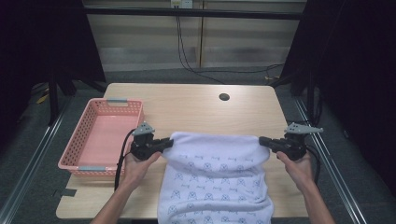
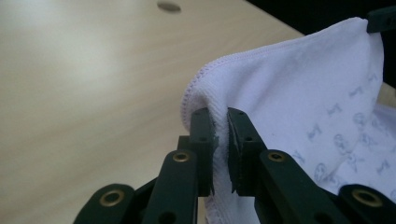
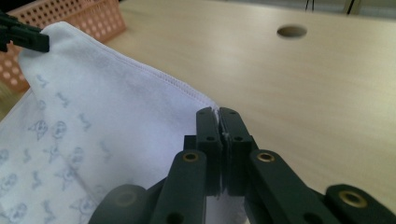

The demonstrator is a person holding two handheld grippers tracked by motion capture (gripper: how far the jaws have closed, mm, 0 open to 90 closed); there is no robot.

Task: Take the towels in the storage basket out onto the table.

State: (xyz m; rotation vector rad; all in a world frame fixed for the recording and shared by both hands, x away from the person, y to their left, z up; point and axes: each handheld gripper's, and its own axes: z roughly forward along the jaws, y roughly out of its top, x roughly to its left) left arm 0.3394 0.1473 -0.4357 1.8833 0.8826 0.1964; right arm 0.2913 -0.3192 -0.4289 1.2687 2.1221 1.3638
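Observation:
A white towel (image 1: 215,177) printed with small grey figures is stretched between my two grippers above the wooden table (image 1: 196,107), and its lower part drapes over the near edge. My left gripper (image 1: 170,143) is shut on the towel's left corner (image 2: 205,93), with its stitched hem pinched between the jaws. My right gripper (image 1: 262,140) is shut on the towel's right corner (image 3: 205,103). In the left gripper view my left gripper (image 2: 220,116) grips folded cloth. In the right gripper view my right gripper (image 3: 217,114) clamps the thin edge, and the towel (image 3: 88,126) runs off to the left.
An empty pink plastic basket (image 1: 74,154) sits at the table's left side, close to my left hand. A round cable hole (image 1: 224,97) lies in the far middle of the table. Black cables trail over the floor behind the table.

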